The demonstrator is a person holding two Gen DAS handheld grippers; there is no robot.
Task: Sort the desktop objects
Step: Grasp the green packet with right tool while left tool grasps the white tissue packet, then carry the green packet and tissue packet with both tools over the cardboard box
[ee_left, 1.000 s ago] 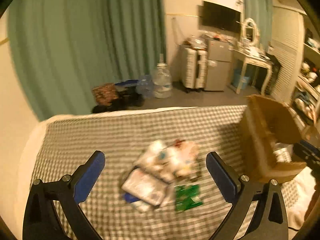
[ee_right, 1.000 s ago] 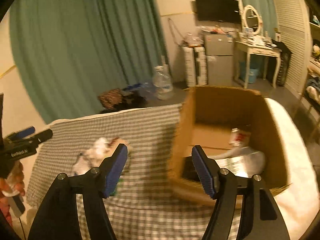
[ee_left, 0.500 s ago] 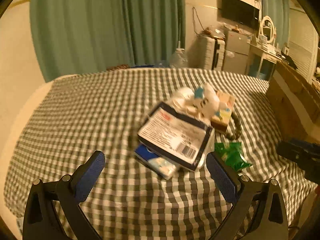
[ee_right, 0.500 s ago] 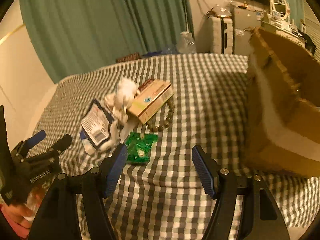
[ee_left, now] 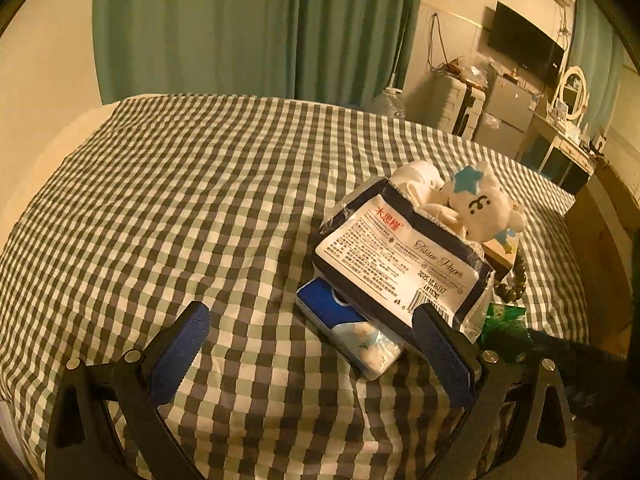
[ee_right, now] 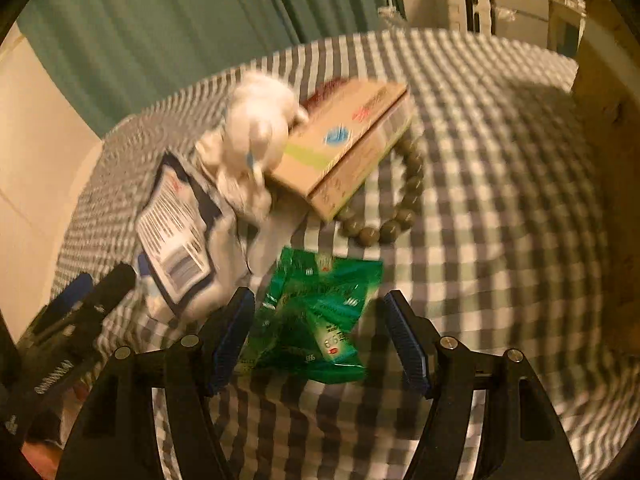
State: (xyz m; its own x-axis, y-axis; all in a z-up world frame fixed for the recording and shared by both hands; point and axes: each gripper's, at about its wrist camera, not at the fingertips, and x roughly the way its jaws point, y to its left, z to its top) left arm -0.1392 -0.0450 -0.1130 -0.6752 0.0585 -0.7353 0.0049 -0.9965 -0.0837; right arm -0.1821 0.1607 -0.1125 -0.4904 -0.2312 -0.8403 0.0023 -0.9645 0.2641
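Right gripper point(ee_right: 320, 336) fingers point(ee_right: 234, 332) straddling green packet point(ee_right: 316, 316)

Home bedroom: checked bedspread point(ee_left: 180, 200), green curtains point(ee_left: 240, 28), wall television point(ee_left: 524, 50), vanity mirror point(ee_left: 574, 86).

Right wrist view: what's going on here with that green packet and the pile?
A person holds both grippers over a checked cloth. The right gripper is open, its fingers either side of the green packet, not gripping. The left gripper is open beside the tissue pack; the plush toy, box and bead bracelet lie untouched.
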